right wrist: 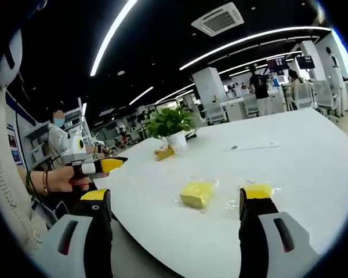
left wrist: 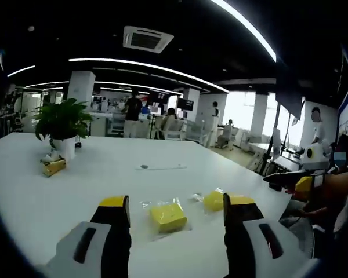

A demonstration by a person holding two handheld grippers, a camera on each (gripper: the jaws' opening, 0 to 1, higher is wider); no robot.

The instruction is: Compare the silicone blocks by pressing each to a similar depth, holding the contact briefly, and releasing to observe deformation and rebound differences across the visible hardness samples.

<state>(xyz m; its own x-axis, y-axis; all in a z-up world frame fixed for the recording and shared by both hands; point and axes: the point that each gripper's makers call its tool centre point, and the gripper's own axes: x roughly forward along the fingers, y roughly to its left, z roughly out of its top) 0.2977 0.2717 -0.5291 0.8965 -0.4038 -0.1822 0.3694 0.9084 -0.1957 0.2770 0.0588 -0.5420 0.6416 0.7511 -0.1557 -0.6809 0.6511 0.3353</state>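
Observation:
Two yellow silicone blocks in clear plastic bags lie on the white table [left wrist: 104, 174]. In the left gripper view the nearer block [left wrist: 168, 216] lies ahead between my jaws, and the second block [left wrist: 213, 200] is partly hidden behind the right jaw. My left gripper [left wrist: 177, 201] is open above the table, touching neither. In the right gripper view one block [right wrist: 197, 193] lies ahead of the open right gripper [right wrist: 176, 192], and a second bag [right wrist: 236, 201] sits by the right jaw. Each gripper also appears from the side in the other's view: the right gripper [left wrist: 293, 179] and the left gripper [right wrist: 101, 167], each held by a hand.
A potted plant [left wrist: 62, 123] [right wrist: 171, 124] stands at the far side of the table with a small yellow object [left wrist: 53, 167] [right wrist: 163, 153] beside it. A thin cable [left wrist: 159, 167] lies mid-table. The table edge runs close to the person. Office desks and people fill the background.

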